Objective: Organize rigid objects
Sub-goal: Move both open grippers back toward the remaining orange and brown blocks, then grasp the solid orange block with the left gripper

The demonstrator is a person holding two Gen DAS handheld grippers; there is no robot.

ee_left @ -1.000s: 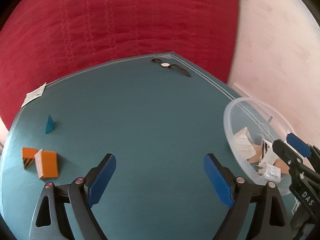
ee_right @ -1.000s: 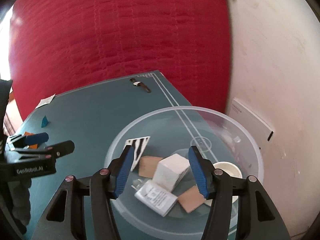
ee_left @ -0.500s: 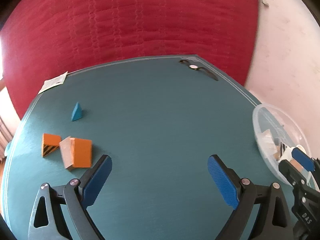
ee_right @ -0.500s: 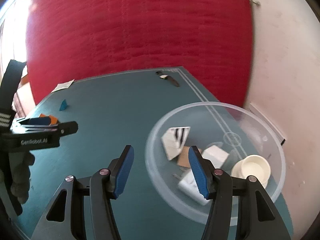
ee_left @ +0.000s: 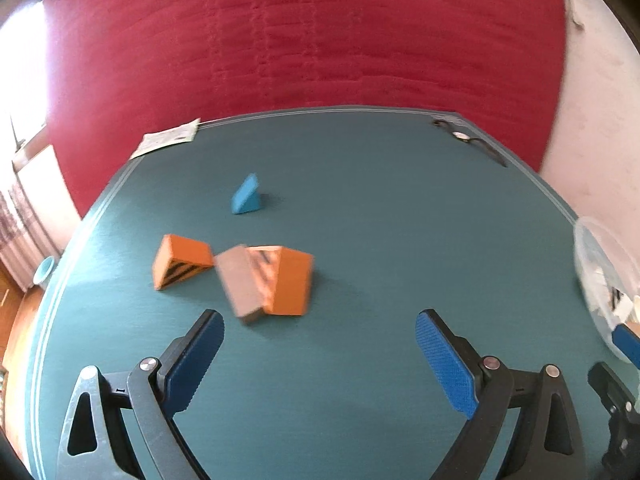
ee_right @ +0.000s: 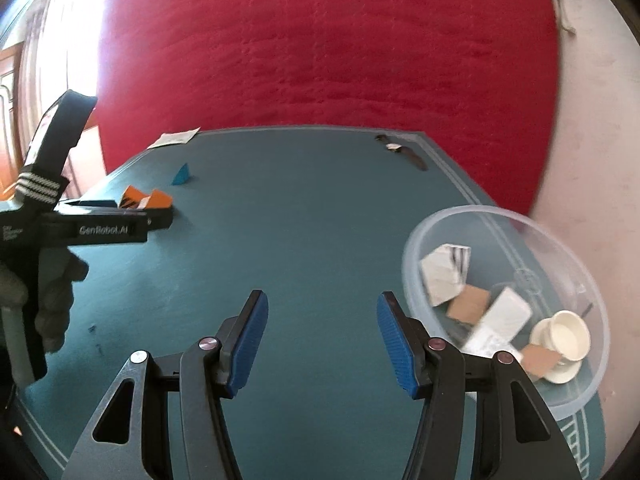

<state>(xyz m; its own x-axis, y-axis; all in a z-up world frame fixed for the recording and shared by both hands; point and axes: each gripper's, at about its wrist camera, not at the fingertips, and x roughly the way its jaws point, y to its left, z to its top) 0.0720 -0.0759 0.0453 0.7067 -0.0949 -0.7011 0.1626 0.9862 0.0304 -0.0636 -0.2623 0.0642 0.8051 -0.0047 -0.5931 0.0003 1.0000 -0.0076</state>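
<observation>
Lying on the teal table (ee_left: 360,208), orange blocks (ee_left: 286,280) and a blue wedge (ee_left: 245,199), left gripper (ee_left: 318,354) hovering near them, jaws wide and empty, just opened further, right gripper (ee_right: 322,338) parted, empty, beside the clear bowl (ee_right: 576,256) holding small boxes.

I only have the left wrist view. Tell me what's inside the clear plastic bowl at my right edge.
Observer: A cream cup on a saucer, white boxes and brown cardboard pieces lie in the clear plastic bowl.
Operator: Report the right claw.
Observer: The right claw is open and empty, above bare teal table beside the bowl.
Operator: Say what holds the left claw.
Observer: A grey-gloved hand grips the left claw by its handle; its jaws have just been opening, nothing between them.
</observation>
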